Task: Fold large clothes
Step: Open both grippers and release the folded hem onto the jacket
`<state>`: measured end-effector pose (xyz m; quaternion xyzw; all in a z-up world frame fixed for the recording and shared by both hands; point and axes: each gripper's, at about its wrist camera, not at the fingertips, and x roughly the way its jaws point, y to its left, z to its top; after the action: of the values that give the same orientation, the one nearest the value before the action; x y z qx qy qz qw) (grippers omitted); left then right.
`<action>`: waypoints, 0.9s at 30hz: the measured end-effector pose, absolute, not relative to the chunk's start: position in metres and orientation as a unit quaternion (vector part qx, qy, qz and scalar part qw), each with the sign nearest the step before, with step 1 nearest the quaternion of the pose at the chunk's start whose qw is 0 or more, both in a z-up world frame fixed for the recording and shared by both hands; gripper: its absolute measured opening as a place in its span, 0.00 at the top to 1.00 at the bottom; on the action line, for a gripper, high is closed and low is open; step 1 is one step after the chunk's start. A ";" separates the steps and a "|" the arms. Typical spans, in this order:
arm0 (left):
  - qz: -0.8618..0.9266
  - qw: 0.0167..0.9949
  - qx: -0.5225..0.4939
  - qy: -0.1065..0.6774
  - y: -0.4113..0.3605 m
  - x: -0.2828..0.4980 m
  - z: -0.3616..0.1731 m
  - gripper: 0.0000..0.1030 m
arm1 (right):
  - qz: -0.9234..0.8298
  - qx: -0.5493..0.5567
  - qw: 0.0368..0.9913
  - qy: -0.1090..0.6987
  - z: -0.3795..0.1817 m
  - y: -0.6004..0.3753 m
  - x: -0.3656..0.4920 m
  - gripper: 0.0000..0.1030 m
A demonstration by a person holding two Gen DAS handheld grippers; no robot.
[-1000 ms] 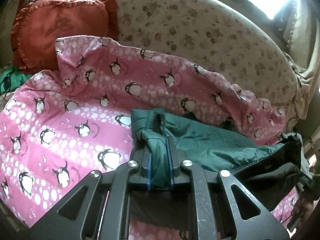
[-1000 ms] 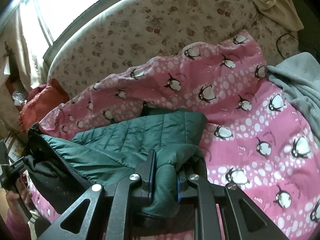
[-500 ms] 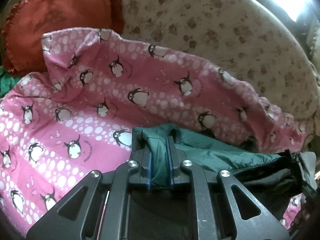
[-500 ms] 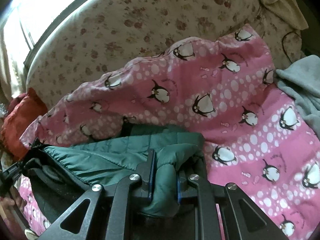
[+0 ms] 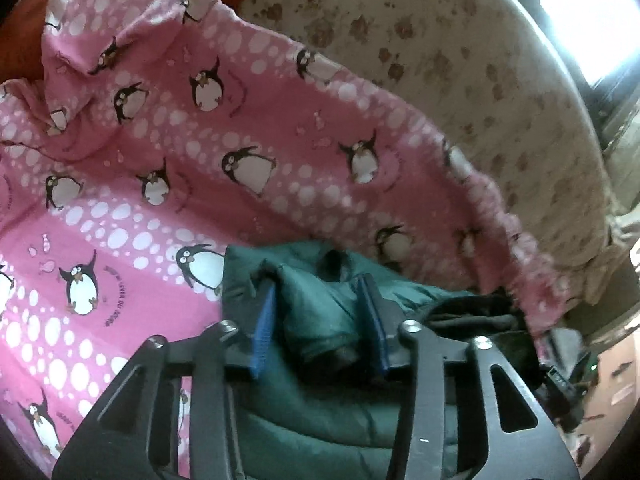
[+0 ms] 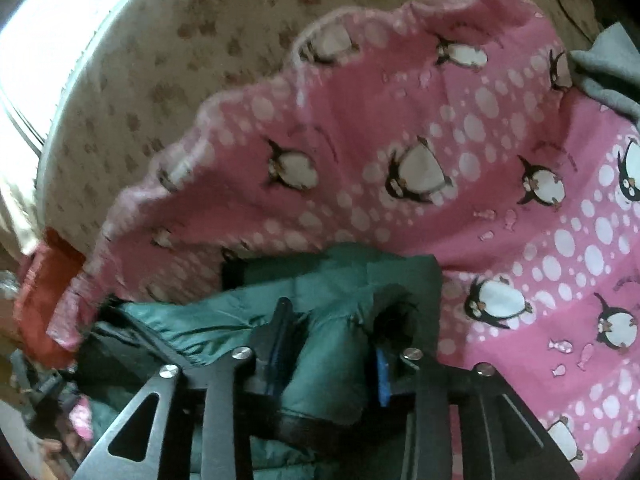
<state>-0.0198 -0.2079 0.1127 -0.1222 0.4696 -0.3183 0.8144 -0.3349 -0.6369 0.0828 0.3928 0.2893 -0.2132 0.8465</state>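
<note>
Lying low in the centre of both views, the green jacket (image 5: 344, 308) rests on the pink sheet (image 5: 168, 168), its quilted bulk bunched between the fingers of each gripper. In the left wrist view the left gripper (image 5: 320, 316) stands with its jaws spread apart, the blue pads (image 5: 265, 328) clear of the fabric on either side, and a fold of the jacket sits loosely in the gap; the grasp is released. In the right wrist view the right gripper (image 6: 326, 350) also has its jaws parted, with a fold of the jacket (image 6: 320, 320) humped between them, so it too is let go rather than clenched.

The sheet (image 6: 460, 168), printed with penguins and white dots, fills the middle of both frames and rises in a wrinkled edge against the floral mattress (image 5: 460, 64) in the upper right of the left view, and in the upper left of the right view (image 6: 172, 52). A dark lining (image 5: 476, 320) shows at the jacket's right end in the left view. A red pillow (image 6: 44, 288) sits at the left edge of the right view, and a grey cloth (image 6: 608, 68) lies in its upper right corner. A bright window (image 5: 588, 20) is at the upper right of the left view.
</note>
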 end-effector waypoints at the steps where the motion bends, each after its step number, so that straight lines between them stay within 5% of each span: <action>1: -0.312 0.823 -0.121 0.459 -0.205 -0.022 0.119 0.40 | -0.210 0.402 0.847 0.278 0.087 -0.639 -0.339 0.61; 2: -0.305 0.833 -0.122 0.446 -0.200 -0.025 0.126 0.26 | -0.205 0.413 0.846 0.268 0.090 -0.641 -0.343 0.58; 5: -0.303 0.849 -0.130 0.413 -0.191 -0.033 0.140 0.23 | -0.218 0.414 0.850 0.242 0.107 -0.641 -0.356 0.35; 11: -0.306 0.851 -0.082 0.419 -0.215 -0.052 0.138 0.23 | -0.219 0.344 0.882 0.237 0.143 -0.616 -0.349 0.35; 16: -0.263 0.857 -0.013 0.443 -0.248 -0.057 0.111 0.23 | -0.175 0.223 0.899 0.334 0.155 -0.576 -0.278 0.35; 27: -0.216 0.844 0.044 0.488 -0.274 -0.030 0.058 0.13 | -0.208 0.162 0.868 0.421 0.098 -0.555 -0.201 0.35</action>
<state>-0.0298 -0.2743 0.0578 0.0437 0.4884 -0.2161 0.8443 -0.2005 -0.5555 0.0984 0.1619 0.4211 -0.2084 0.8678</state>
